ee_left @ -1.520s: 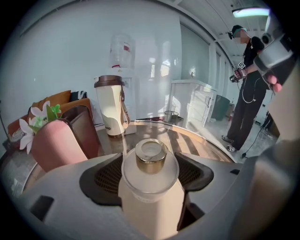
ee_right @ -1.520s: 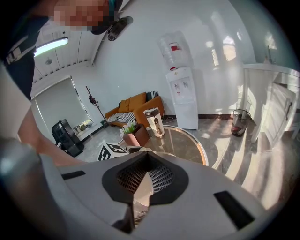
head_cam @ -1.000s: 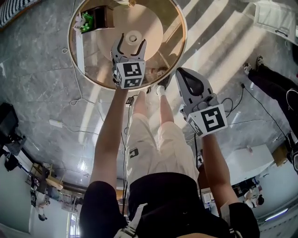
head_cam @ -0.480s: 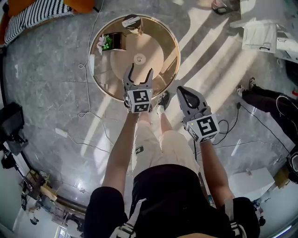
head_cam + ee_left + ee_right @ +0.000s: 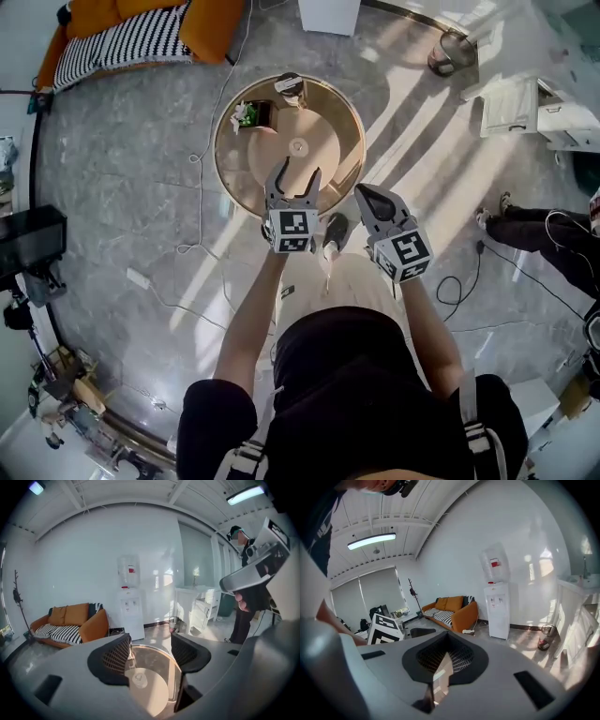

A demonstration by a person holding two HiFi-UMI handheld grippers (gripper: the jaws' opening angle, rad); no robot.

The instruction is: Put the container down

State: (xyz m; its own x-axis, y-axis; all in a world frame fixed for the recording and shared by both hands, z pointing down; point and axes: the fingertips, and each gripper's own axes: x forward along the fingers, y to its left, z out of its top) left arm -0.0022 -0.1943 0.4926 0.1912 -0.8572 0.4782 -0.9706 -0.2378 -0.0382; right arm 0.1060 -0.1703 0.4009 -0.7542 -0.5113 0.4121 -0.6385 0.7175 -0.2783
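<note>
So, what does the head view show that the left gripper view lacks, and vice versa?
Only the head view: the person's own arms, a green plant on the round table, a cable across the floor. Only the left gripper view: the ceiling lamp. Both: that table, the orange sofa, the empty left gripper, its jaws just closed a little.

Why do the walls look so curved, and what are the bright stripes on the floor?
Head view: sunlight lies in slanted stripes on the floor, and the room bends toward the edges, a wide-lens effect. Left gripper view: dark round border, bowed ceiling beams, sheen on the round table. Right gripper view: the same bulge; the ceiling lamp glares.
</note>
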